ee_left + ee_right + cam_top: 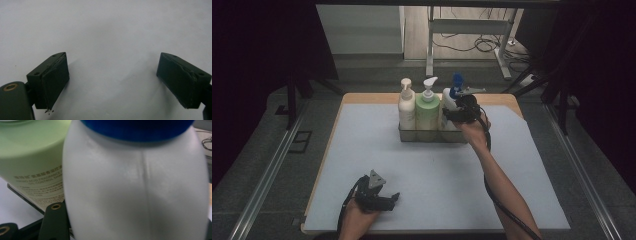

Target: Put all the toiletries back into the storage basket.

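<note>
We note the right claw (458,111) clamped on the white plastic pump bottle with blue cap (135,187), jaws on either flank. The bottle stands in the clear rectangular tray (412,136), directly ahead of the claw, with the pale green pump bottle (427,112) touching or just beside it. Risk: the smooth, rounded wall may slip in the grip, or a tilted lift may knock that neighbour. The left claw (384,197) rests open, nothing between its jaws, on the white mat (105,30).
</note>
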A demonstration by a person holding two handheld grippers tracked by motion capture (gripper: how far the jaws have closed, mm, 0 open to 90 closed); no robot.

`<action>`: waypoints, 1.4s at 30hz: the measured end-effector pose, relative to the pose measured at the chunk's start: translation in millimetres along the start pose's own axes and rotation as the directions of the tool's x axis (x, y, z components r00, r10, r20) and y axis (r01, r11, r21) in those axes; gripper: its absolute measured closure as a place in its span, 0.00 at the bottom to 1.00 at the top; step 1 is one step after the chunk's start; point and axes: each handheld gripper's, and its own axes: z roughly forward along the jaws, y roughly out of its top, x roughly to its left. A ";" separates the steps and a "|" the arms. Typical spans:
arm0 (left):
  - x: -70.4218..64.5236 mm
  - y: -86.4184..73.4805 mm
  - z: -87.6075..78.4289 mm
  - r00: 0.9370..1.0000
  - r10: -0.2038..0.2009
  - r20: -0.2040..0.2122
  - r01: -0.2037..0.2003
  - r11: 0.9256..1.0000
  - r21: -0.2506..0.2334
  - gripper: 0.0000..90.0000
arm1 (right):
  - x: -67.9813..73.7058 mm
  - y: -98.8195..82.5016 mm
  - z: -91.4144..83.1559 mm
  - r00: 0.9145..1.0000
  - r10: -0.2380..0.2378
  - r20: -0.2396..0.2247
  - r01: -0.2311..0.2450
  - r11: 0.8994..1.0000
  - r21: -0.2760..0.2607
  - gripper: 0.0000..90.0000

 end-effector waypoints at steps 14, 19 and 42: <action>0.1 0.0 0.1 1.000 0.001 0.000 -0.001 1.000 -0.001 0.12 | -0.4 0.9 2.0 1.000 -0.015 -0.002 0.015 1.000 0.015 0.43; 0.1 0.0 0.0 1.000 0.001 -0.001 -0.001 1.000 -0.001 0.12 | -2.5 -1.3 -0.8 1.000 -0.016 -0.013 0.016 1.000 0.010 0.43; 0.0 0.0 0.1 1.000 0.000 0.000 0.000 1.000 -0.002 0.12 | -12.5 -20.2 -35.2 0.995 -0.008 -0.100 0.009 1.000 0.008 0.44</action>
